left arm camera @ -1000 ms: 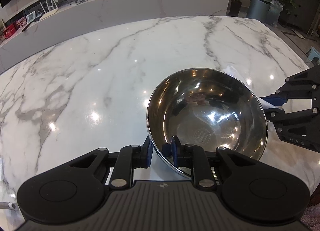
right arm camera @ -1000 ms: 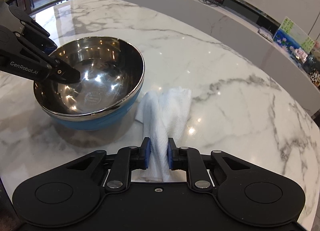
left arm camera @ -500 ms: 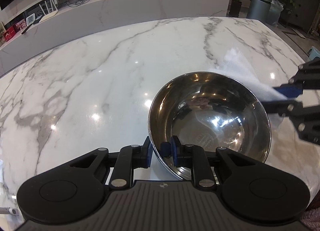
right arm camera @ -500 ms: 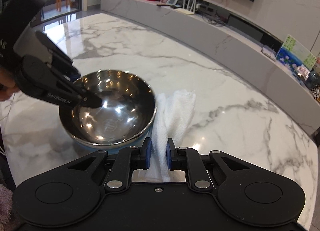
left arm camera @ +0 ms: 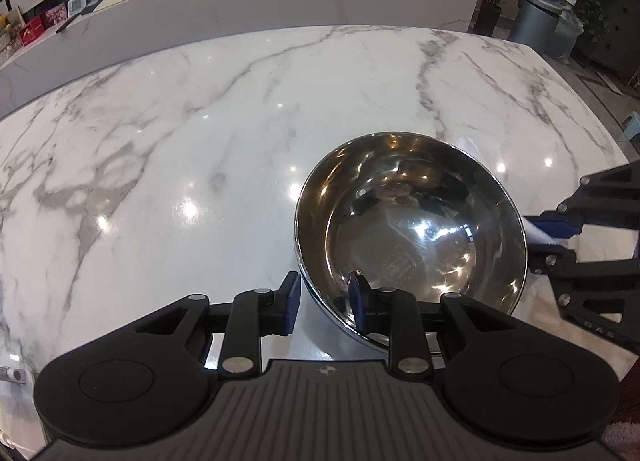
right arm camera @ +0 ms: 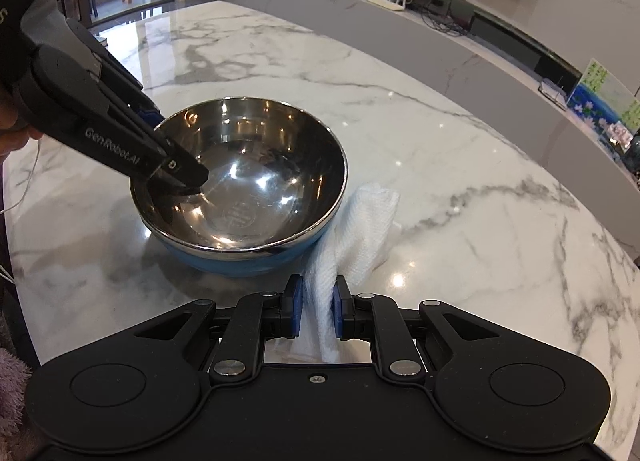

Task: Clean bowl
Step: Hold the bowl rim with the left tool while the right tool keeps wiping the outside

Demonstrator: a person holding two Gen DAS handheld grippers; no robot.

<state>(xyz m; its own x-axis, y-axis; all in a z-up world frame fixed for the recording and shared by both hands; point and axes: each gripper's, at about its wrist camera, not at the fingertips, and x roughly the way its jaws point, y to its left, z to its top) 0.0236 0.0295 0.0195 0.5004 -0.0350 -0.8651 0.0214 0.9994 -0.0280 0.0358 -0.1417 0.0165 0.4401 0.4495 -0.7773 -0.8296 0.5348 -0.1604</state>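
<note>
A steel bowl [left arm camera: 412, 229] with a blue outside [right arm camera: 240, 261] sits on the marble table [left arm camera: 200, 141]. My left gripper [left arm camera: 324, 301] straddles its near rim, one pad inside and one outside. Its jaws are opening, and a strip of table shows between the outer pad and the rim. In the right wrist view the left gripper [right arm camera: 180, 177] reaches over the bowl's left rim. My right gripper [right arm camera: 318, 309] is shut on a white cloth [right arm camera: 360, 229] that lies beside the bowl's right side. The right gripper [left arm camera: 560, 237] shows at the right edge of the left wrist view.
The marble table [right arm camera: 460, 181] stretches wide behind the bowl. A long white counter [left arm camera: 280, 1] with small items runs beyond it. A grey bin [left arm camera: 536, 21] and potted plants stand on the floor at the far right. A hand [right arm camera: 12, 133] holds the left gripper.
The left jaws have spread a little around the bowl's rim. The bowl, tilted a second ago, now rests level on the table. The right gripper still pinches the cloth.
</note>
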